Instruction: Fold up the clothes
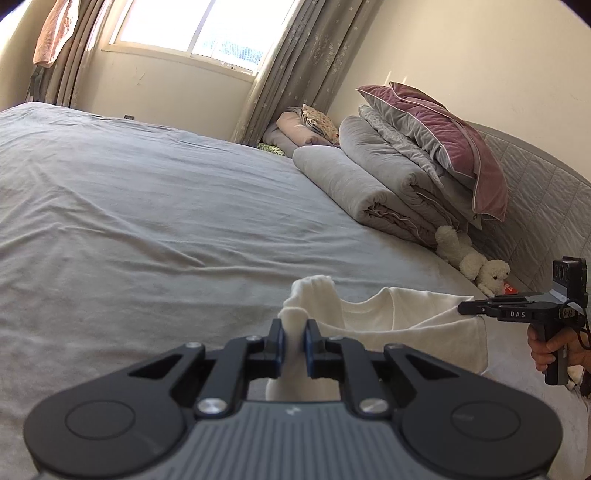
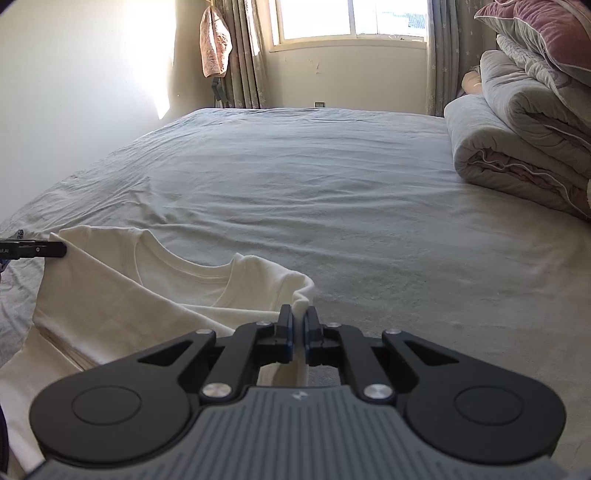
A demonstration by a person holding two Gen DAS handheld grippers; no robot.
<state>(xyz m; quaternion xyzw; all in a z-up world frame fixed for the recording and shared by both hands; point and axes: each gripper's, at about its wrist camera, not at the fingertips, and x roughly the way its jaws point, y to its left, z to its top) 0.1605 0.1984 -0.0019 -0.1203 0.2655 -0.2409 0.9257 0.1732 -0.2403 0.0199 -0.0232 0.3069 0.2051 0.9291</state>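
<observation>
Hiding most of the cream T-shirt [image 2: 122, 291] in both wrist views are the grippers' own black-and-grey bodies, so its lower half and hem cannot be seen. The shirt lies at the near edge of the bed [image 2: 332, 192], collar toward the window [image 2: 351, 18], its soft knit lifted at both shoulders. The left gripper [image 1: 293, 343] has its blue-padded fingers [image 1: 280, 345] pinched narrow on a bunched fold of one shoulder; the right gripper [image 2: 298, 332] clamps the other shoulder's thin edge just as tightly. A hand [image 1: 554, 347] on the right gripper's handle is cut off at the frame edge. The grey sheet is wrinkled, with rolled quilts [image 1: 369, 184], a velvety mauve pillow [image 1: 454, 140] and a fluffy plush toy [image 1: 472, 258] along the padded headboard [image 1: 535, 192].
</observation>
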